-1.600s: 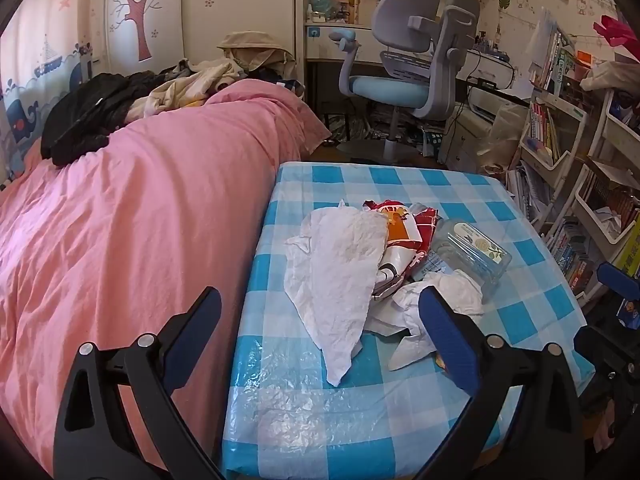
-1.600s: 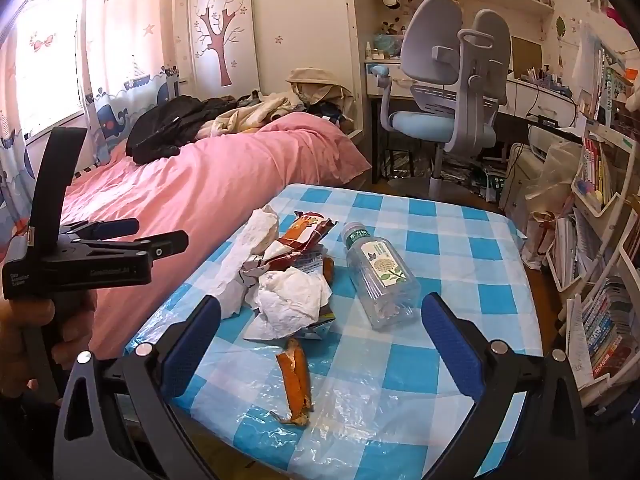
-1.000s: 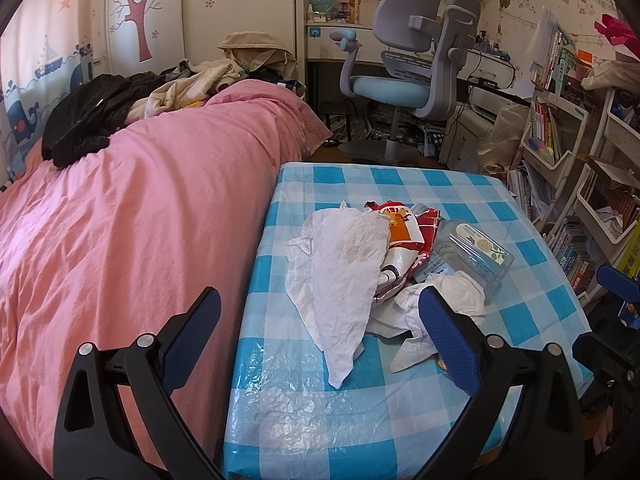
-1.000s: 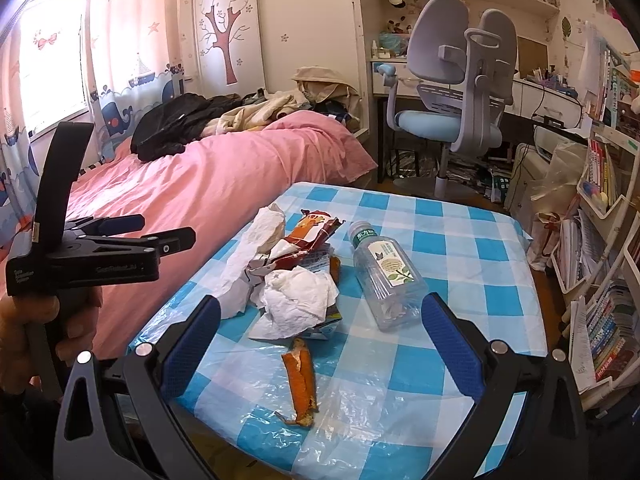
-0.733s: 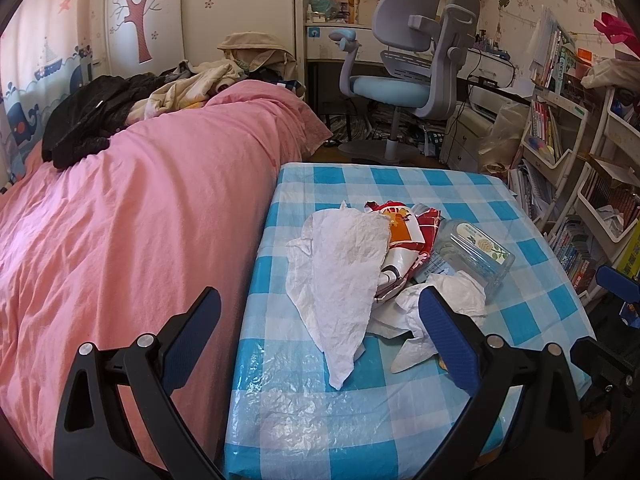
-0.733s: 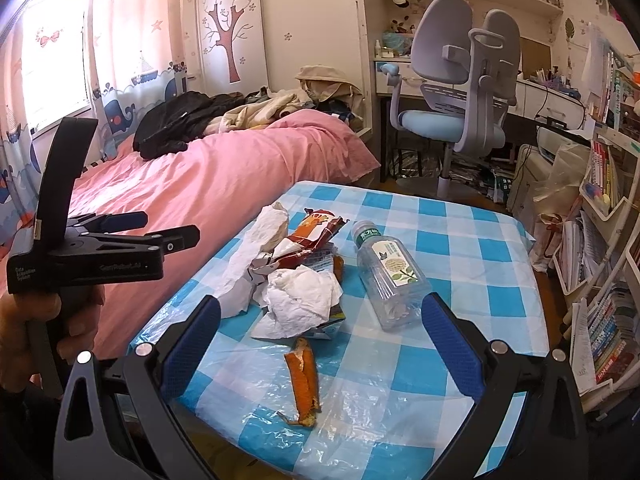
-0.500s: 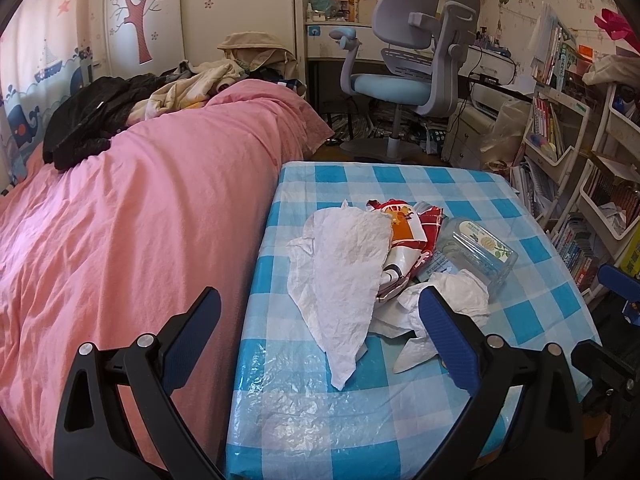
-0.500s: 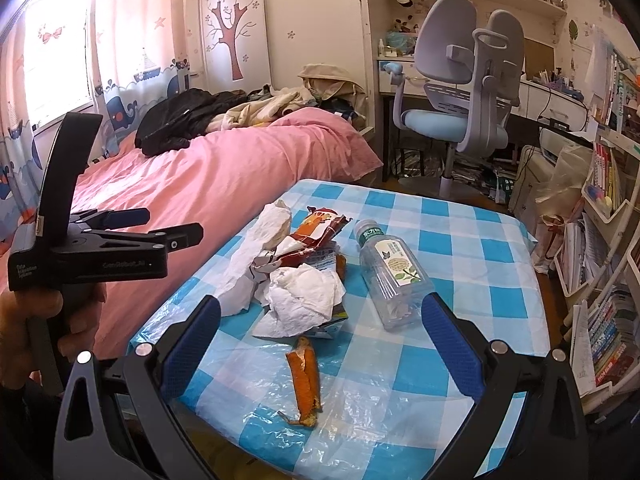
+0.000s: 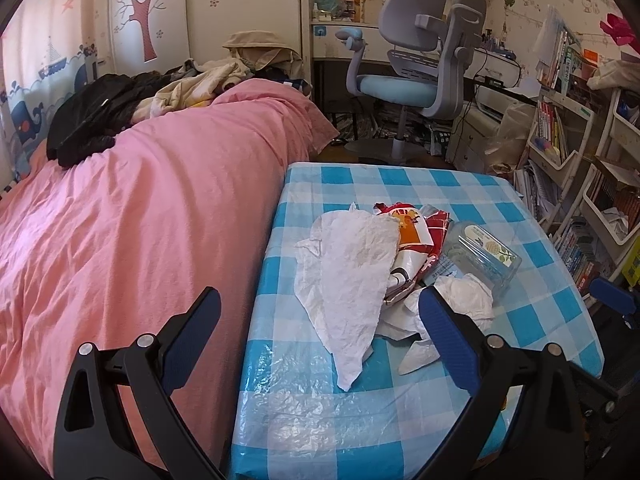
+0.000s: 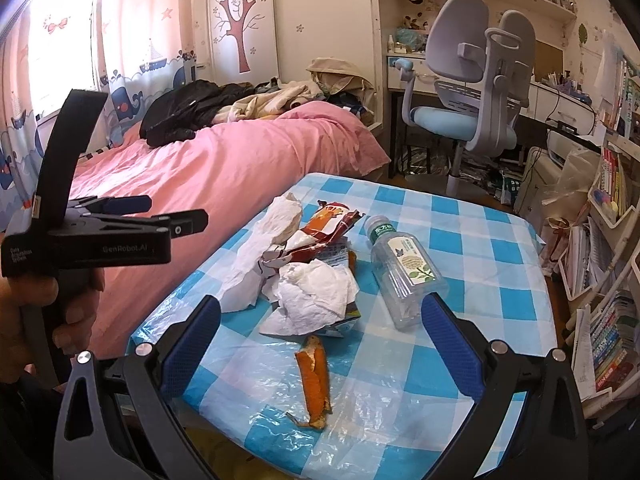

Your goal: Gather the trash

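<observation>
A child's bedroom: a bed (image 9: 140, 208) under a pink cover on one side, a grey and blue desk chair (image 10: 476, 92) and crowded bookshelves (image 10: 600, 240) behind. Beside the bed stands a small table (image 10: 480, 248) under a blue and white checked plastic cloth.

The trash lies in a loose heap near the middle of the table. A long crumpled white paper (image 9: 352, 272) lies on the side nearest the bed, partly over a red and orange snack wrapper (image 10: 328, 224). A wad of white tissue (image 10: 316, 292) rests against the wrapper. A clear plastic bottle (image 10: 404, 272) lies on its side just beside the heap. An orange peel (image 10: 314, 380) lies apart, nearer the table's front edge.

The left gripper (image 9: 320, 340) and the right gripper (image 10: 320, 344) both hang short of the table, jaws spread wide, holding nothing. A hand (image 10: 48, 312) grips the left tool's handle.

Over the last second and a half the trash has not moved. Both cameras have only drifted slightly, the right one edging a little closer to the heap. Collecting has likely not begun; this looks like lining up for a first pick.
</observation>
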`<action>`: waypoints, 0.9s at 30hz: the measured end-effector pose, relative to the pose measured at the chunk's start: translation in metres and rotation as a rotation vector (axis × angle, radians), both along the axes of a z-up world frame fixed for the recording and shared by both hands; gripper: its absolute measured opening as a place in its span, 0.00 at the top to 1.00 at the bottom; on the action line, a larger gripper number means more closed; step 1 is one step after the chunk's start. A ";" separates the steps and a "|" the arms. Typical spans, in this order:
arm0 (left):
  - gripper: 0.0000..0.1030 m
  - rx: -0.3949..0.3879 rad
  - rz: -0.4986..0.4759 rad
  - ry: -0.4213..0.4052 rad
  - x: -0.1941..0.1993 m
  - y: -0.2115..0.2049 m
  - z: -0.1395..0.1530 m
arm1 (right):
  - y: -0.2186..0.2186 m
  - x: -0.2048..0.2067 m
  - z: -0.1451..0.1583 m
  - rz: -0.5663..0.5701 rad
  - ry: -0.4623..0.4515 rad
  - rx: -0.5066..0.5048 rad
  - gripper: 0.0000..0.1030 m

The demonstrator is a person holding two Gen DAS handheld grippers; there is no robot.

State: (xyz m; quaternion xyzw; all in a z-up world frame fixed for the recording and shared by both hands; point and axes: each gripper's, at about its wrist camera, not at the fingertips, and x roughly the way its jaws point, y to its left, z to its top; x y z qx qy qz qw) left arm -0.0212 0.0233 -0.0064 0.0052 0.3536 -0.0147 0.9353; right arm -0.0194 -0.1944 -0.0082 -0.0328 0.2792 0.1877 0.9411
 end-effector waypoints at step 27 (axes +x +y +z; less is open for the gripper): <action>0.07 0.003 0.000 0.002 0.000 -0.001 0.000 | 0.003 0.001 -0.003 0.004 0.025 -0.034 0.06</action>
